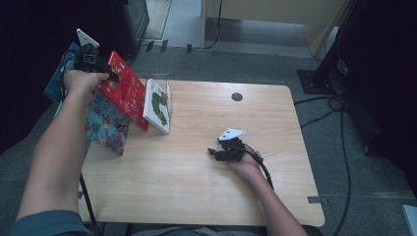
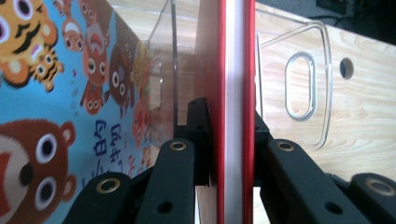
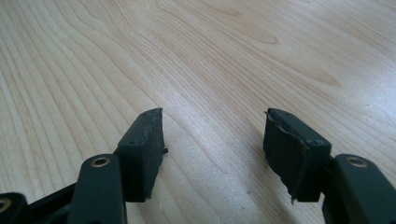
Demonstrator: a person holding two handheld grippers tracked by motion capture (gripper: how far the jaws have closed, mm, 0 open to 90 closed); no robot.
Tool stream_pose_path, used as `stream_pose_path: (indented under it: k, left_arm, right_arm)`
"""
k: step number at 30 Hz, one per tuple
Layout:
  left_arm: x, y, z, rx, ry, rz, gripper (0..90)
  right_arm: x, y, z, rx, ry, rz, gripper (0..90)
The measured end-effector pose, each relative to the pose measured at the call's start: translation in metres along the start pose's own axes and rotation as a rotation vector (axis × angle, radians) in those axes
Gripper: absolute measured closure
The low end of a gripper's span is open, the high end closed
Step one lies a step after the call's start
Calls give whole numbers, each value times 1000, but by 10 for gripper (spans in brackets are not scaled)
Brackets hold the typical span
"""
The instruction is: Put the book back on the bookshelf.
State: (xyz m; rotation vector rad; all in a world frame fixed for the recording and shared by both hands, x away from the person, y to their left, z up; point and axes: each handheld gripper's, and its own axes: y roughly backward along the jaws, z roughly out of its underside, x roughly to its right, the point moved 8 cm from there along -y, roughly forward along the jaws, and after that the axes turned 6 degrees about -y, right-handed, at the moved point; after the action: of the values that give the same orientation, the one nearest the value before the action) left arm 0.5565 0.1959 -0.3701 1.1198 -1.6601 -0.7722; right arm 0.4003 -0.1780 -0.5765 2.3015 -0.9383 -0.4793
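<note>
My left gripper (image 1: pixel 111 75) is raised over the table's far left corner, shut on the edge of a red picture book (image 1: pixel 127 89). In the left gripper view the red book (image 2: pixel 234 84) stands edge-on between the jaws of the left gripper (image 2: pixel 232 137). A blue animal book (image 1: pixel 105 123) leans just left of it, seen close up as the blue book (image 2: pixel 56 93). A white caterpillar book (image 1: pixel 158 104) leans in a clear plastic holder (image 1: pixel 168 83), (image 2: pixel 317 88). My right gripper (image 1: pixel 212 152) rests low at mid-table, open and holding nothing, over bare wood (image 3: pixel 213 135).
The wooden table (image 1: pixel 196 187) has a round cable hole (image 1: pixel 237 97) near its far edge. A black stand base (image 1: pixel 314 78) and cables (image 1: pixel 344 147) lie on the floor to the right. A cable trails from the right gripper toward the table's near edge.
</note>
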Motion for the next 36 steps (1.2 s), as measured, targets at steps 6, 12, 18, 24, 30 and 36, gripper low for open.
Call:
stream_pose_path:
  k: [6, 12, 18, 24, 30, 36]
  left_arm:
    - [-3, 0, 0, 5, -5, 5, 789]
    - [1, 7, -3, 25, -11, 30, 746]
    - [-3, 14, -2, 5, -25, -10, 664]
    - [-6, 19, 0, 14, -21, -11, 619]
    - [-8, 28, 1, 13, -30, -22, 549]
    - [-9, 42, 2, 32, -40, -41, 529]
  right_arm:
    - [0, 0, 0, 0, 0, 0, 382]
    - [0, 0, 0, 0, 1, 1, 383]
    - [0, 0, 0, 0, 0, 0, 383]
    - [0, 0, 0, 0, 3, -3, 382]
    - [1, -1, -1, -2, 8, -9, 378]
    - [1, -2, -2, -2, 15, -17, 375]
